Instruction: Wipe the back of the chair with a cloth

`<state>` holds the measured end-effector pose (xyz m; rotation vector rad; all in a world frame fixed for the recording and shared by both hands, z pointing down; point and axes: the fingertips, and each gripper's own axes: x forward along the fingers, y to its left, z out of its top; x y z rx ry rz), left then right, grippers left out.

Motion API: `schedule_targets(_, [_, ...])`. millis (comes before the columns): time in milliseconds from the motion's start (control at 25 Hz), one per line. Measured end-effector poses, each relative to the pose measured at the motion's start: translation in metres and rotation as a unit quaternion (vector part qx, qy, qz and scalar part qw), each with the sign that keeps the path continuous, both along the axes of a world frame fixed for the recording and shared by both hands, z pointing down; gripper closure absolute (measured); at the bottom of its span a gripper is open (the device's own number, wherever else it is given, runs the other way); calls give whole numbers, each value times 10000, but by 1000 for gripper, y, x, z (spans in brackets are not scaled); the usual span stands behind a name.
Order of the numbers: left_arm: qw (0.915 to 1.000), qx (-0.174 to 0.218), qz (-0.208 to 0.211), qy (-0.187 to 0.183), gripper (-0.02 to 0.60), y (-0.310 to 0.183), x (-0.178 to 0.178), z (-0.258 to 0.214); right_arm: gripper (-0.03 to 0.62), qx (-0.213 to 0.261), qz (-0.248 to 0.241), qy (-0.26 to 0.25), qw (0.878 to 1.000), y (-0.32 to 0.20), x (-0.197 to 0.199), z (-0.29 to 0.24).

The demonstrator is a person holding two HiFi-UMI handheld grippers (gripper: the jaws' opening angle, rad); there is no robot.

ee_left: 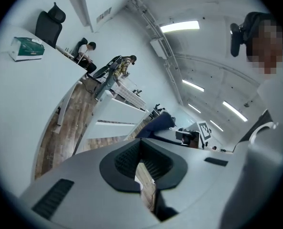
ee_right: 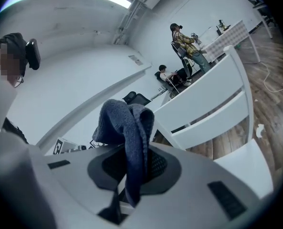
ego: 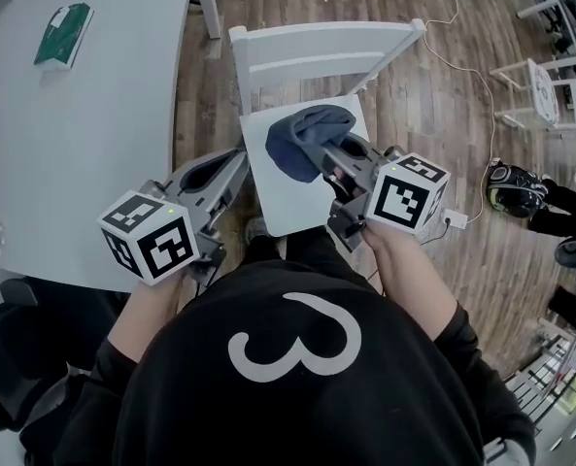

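Observation:
A white wooden chair faces me, its slatted back (ego: 321,42) on the far side and its seat (ego: 288,202) just in front of my body. My right gripper (ego: 331,163) hovers over the seat, shut on a dark blue cloth (ego: 307,139) that bunches out past its jaws. In the right gripper view the cloth (ee_right: 129,128) hangs pinched between the pads, with the chair back (ee_right: 208,99) a short way ahead to the right. My left gripper (ego: 231,163) is beside the seat's left edge, shut and holding nothing. Its own view shows the chair back (ee_left: 117,111) and the cloth (ee_left: 158,125).
A pale table (ego: 74,144) fills the left side, with a green packet (ego: 64,35) at its far end. A white cable (ego: 472,76) runs over the wooden floor right of the chair. White racks (ego: 550,85) and a dark helmet (ego: 511,187) sit further right.

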<state>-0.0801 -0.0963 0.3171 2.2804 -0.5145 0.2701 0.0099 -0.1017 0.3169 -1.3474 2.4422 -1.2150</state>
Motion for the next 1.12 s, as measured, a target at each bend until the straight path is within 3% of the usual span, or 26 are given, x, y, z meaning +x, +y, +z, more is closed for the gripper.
schedule_targets(360, [9968,-44,-798,-92,568,-17,-20,6,543,58,-220,53,9997,-65,-1,20])
schedule_targets(680, [9868,-161,-1607,-144,568,-28,-22,18,543,77,-338,279,9990,-113,0,41])
schedule_targets(1120, [9758,-166,-2173,-202,568,-21,-20,30,543,209,-364,726,9965,-148,-11,69])
